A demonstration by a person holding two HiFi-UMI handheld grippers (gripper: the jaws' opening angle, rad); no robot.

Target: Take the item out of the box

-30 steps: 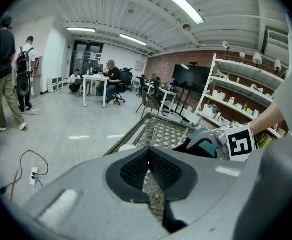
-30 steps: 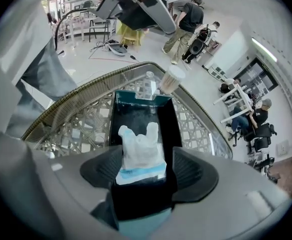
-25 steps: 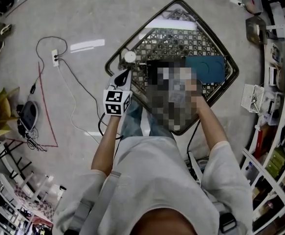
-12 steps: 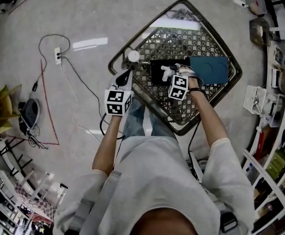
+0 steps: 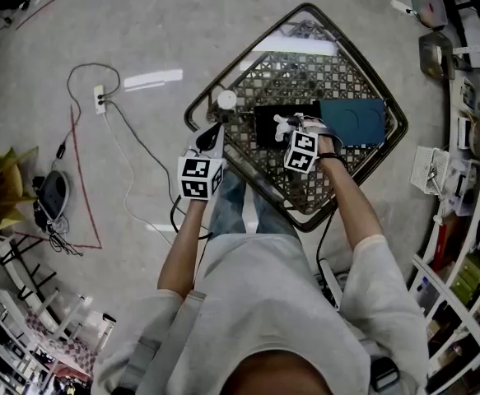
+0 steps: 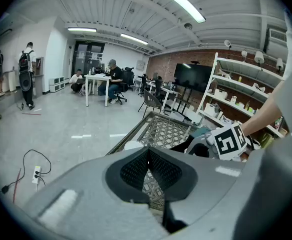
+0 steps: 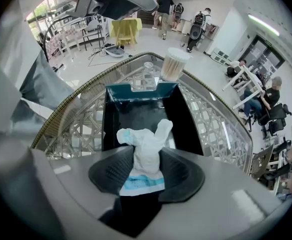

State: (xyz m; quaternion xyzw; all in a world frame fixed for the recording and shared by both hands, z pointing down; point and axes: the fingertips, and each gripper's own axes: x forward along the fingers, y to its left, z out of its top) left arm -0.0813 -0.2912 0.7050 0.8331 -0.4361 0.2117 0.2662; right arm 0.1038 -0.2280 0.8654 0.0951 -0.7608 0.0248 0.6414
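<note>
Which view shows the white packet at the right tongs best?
Right gripper view: the crumpled white packet sits centre, pinched in the right tongs, whose jaws have just been closing. Head view shows only a white speck. Left gripper view doesn't show it.

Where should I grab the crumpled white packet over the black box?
Pinch the flat blue-striped end, from straight above: that end of the white packet faces up over the open black box, and the other end is crumpled. The right hand-held gripper has it there; its jaws have just been closing, pads on the packet.
</note>
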